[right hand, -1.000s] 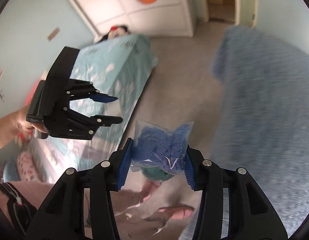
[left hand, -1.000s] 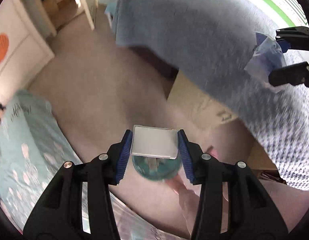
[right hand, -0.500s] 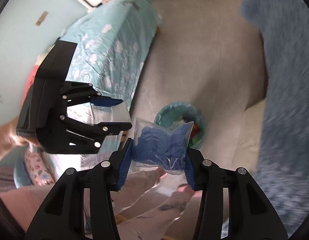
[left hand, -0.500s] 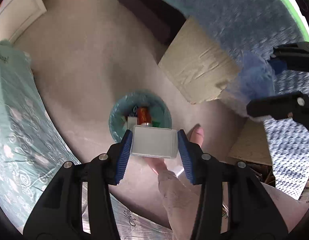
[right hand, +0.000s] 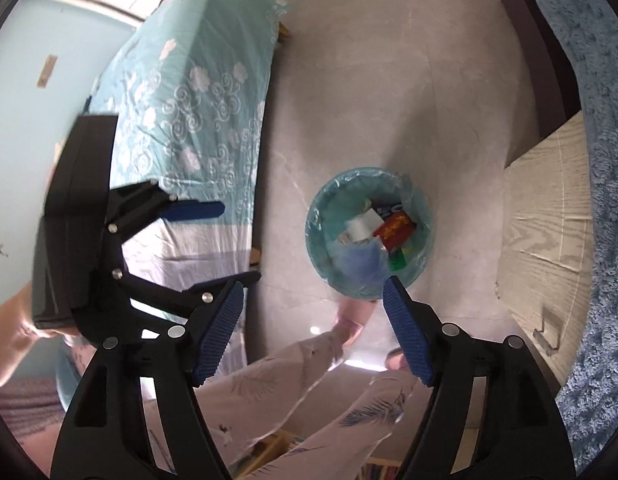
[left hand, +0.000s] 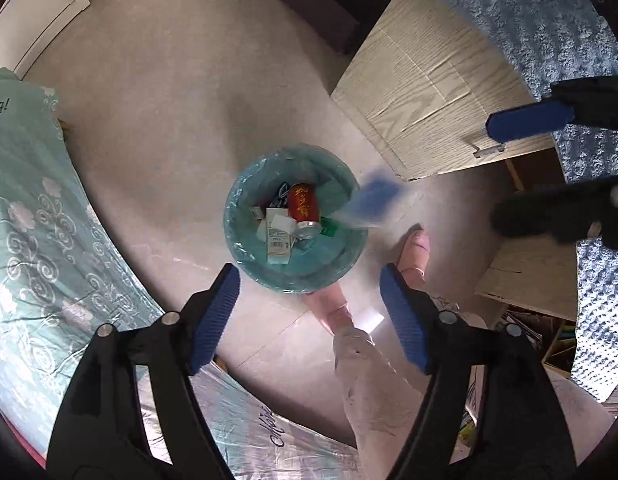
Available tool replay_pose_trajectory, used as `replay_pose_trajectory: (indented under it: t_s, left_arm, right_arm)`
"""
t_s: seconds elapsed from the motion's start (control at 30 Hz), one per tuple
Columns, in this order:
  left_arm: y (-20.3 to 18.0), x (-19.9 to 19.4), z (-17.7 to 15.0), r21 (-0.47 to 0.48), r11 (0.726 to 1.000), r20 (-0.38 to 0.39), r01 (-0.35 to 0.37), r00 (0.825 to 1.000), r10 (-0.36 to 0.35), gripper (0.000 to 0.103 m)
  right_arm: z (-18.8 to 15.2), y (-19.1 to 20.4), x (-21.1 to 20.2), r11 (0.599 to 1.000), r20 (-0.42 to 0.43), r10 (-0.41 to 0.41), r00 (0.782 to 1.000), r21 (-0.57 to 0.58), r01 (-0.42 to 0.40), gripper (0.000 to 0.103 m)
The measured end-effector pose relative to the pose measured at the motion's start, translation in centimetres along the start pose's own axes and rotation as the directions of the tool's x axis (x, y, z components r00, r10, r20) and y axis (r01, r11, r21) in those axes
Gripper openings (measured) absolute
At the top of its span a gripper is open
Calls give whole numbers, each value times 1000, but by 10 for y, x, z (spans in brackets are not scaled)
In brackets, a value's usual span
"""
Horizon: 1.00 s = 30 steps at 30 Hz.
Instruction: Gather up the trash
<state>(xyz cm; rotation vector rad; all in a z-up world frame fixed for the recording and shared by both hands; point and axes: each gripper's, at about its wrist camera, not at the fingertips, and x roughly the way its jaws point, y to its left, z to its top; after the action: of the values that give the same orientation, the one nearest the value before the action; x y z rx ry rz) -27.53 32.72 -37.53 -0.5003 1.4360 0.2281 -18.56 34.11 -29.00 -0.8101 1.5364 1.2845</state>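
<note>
A bedroom in a home. A bed [right hand: 205, 92] with a teal flowered sheet stands on the left, and a fluffy blue blanket [left hand: 549, 20] covers furniture on the right. Between them, on the pale tiled floor [left hand: 169, 120], stands a small lined waste bin [left hand: 295, 216] holding household rubbish.

Daylight fills the room, soft and even on the floor [left hand: 157, 128], with a bright glare patch low in my left view beside my foot [left hand: 417, 248]. The blue bag [left hand: 369, 200] smears into motion blur. Fisheye bends the bed [right hand: 197, 92] hard, and black vignette rings every corner. Shadows stay faint.
</note>
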Motion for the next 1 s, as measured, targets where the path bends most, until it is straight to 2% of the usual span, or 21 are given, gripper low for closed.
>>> replay_pose_trajectory:
  t_s: [0.53,0.77,0.83,0.87,0.93,1.0]
  left_arm:
    - [14,-30,-10,-87,996,65,11,998,-5,75]
    - [14,-42,-8,-89,996,79,8,997,-1,75]
    - [14,-46,-7,-94,996,87,4,996,4,88]
    - [14,-49,-7,-100,995,93,-2,996,11,91]
    - [14,-56,-7,-107,994,115,3,993,9,92]
    - [14,-62,-6,-117,993,118,-6,993,20,93]
  right_arm:
    - [-5,1,-30,1000,48,1,999,-28,0,73]
    - [-8,7,-48,999,71,16,997,-36,-14,73]
    - [-9,11,-56,999,85,20,996,-42,-16,73]
    - [-10,12,-60,999,92,18,996,-42,-14,74]
    - [-11,15,-70,999,112,22,993,-36,-18,80]
    - [-12,17,-80,1000,133,28,991,-19,-25,80]
